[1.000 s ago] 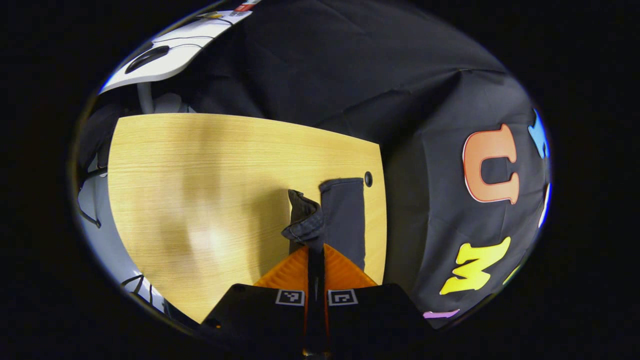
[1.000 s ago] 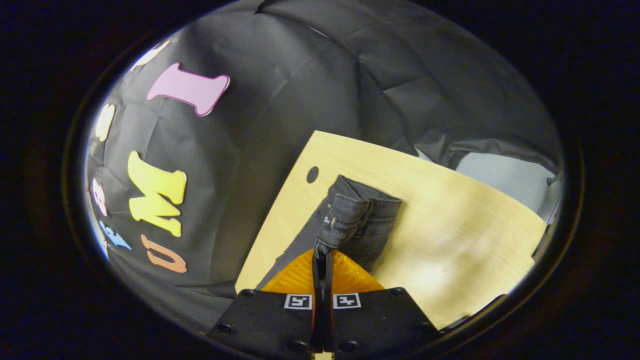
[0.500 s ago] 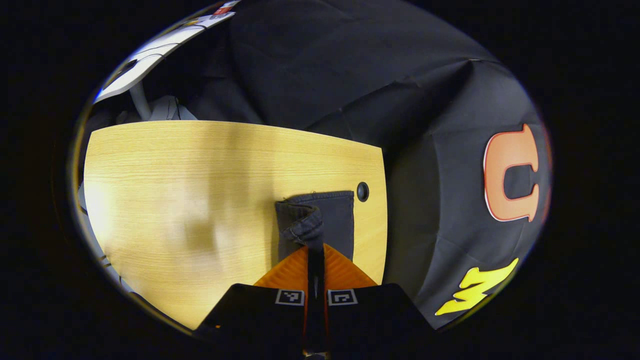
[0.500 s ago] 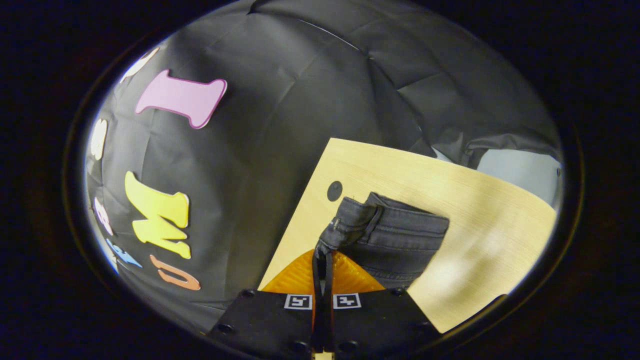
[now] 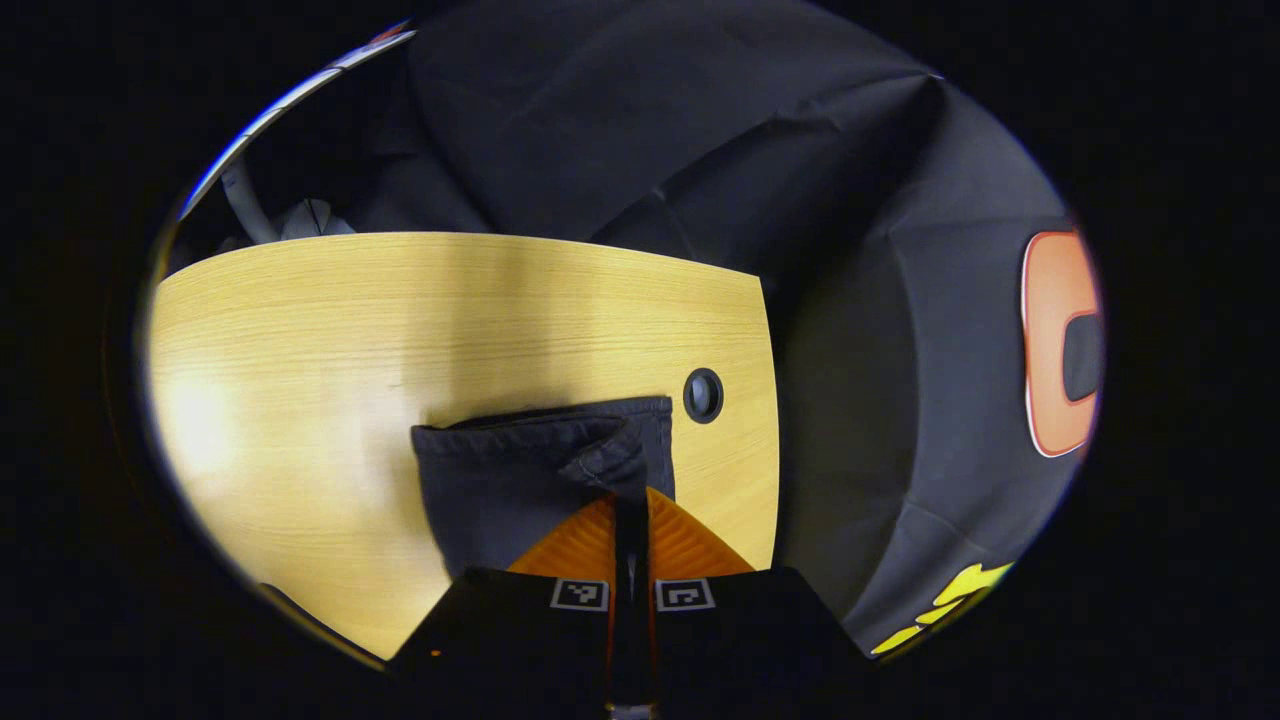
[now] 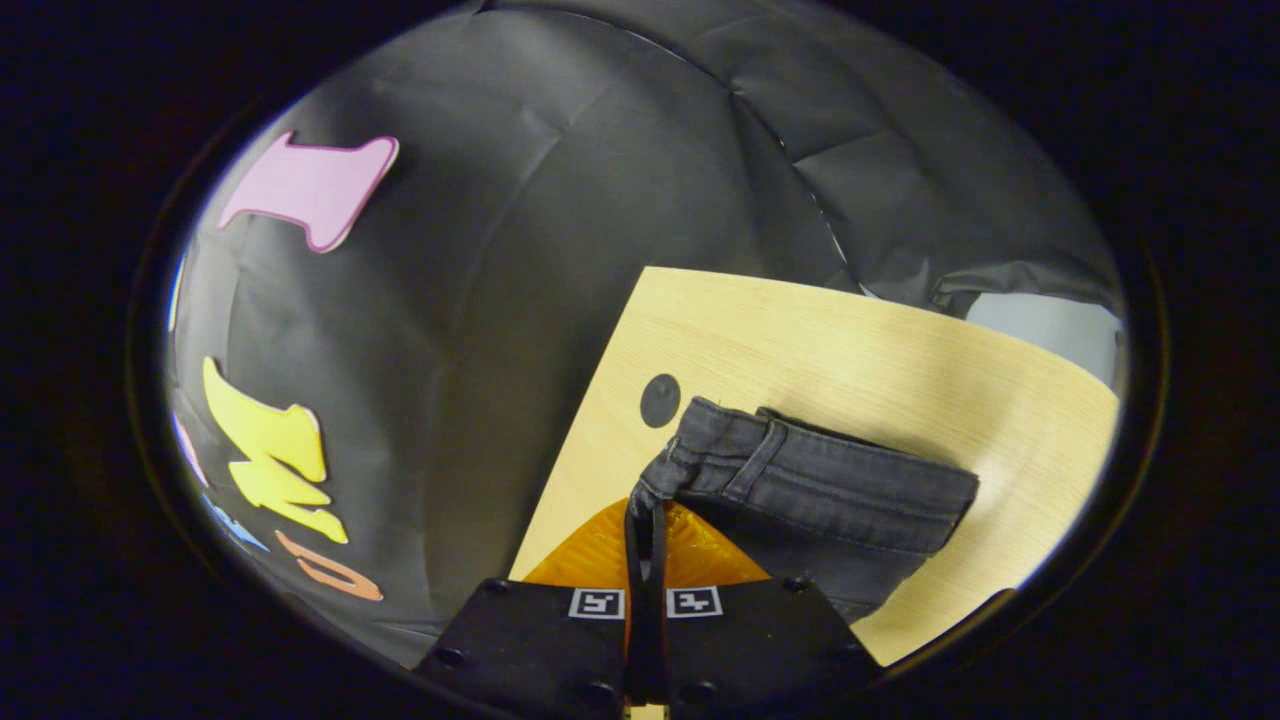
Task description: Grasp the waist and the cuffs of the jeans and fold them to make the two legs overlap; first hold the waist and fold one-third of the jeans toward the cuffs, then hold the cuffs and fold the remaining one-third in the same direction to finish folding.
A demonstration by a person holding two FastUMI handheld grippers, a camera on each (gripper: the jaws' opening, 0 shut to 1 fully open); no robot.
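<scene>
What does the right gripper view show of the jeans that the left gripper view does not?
The right gripper view has the jeans' waistband with a belt loop, pinched at its corner by the right hand-held gripper. The left gripper view has a plain hemmed edge, its corner pinched by the left hand-held gripper. Both share the wooden table and its round hole.

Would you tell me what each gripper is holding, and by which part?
Both hold the jeans: the right gripper pinches the waistband corner, the left gripper a cuff.
</scene>
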